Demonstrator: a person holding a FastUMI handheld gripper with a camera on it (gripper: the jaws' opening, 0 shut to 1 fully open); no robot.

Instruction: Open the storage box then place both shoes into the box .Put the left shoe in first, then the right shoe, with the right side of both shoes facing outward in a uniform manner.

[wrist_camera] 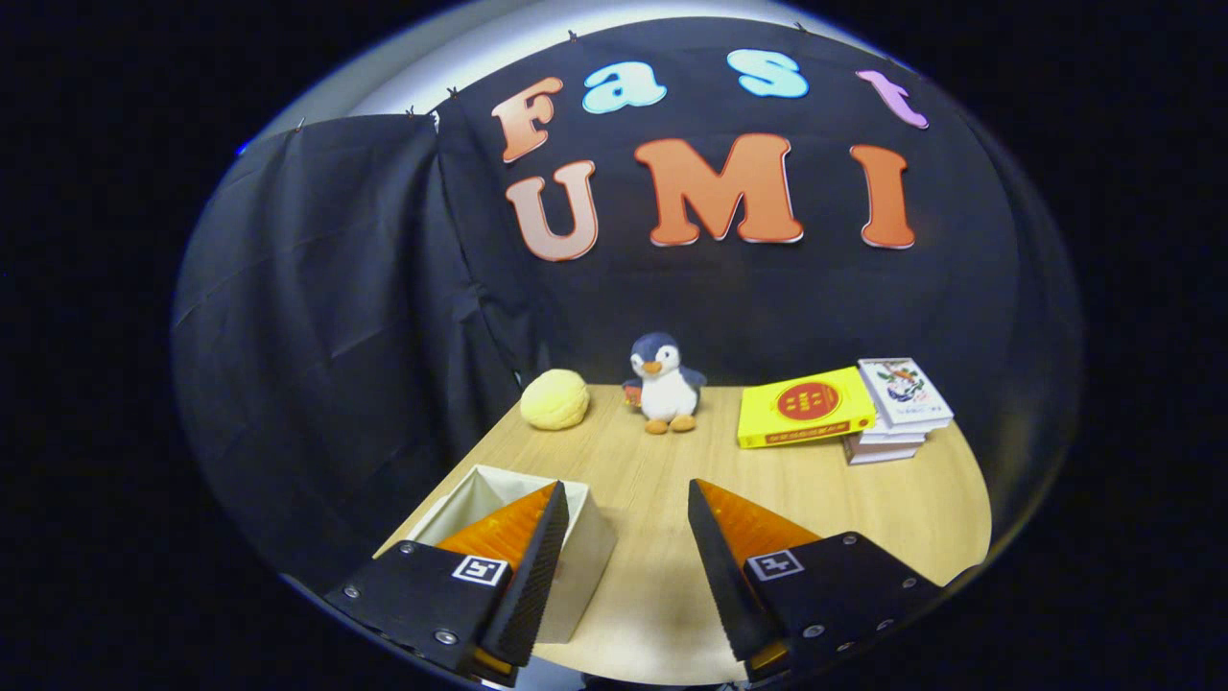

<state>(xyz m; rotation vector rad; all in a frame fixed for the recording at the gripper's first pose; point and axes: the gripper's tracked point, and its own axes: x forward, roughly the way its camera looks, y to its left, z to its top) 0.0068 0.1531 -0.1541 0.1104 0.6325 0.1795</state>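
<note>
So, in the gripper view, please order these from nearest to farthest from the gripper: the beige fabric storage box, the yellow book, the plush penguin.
The gripper is open, its fingers holding nothing.
1. Beige fabric storage box: nearest, right at the left finger, partly behind it.
2. Yellow book: beyond the right finger, leaning on a book stack.
3. Plush penguin: farthest, at the table's far edge; close to the book's distance.
</note>
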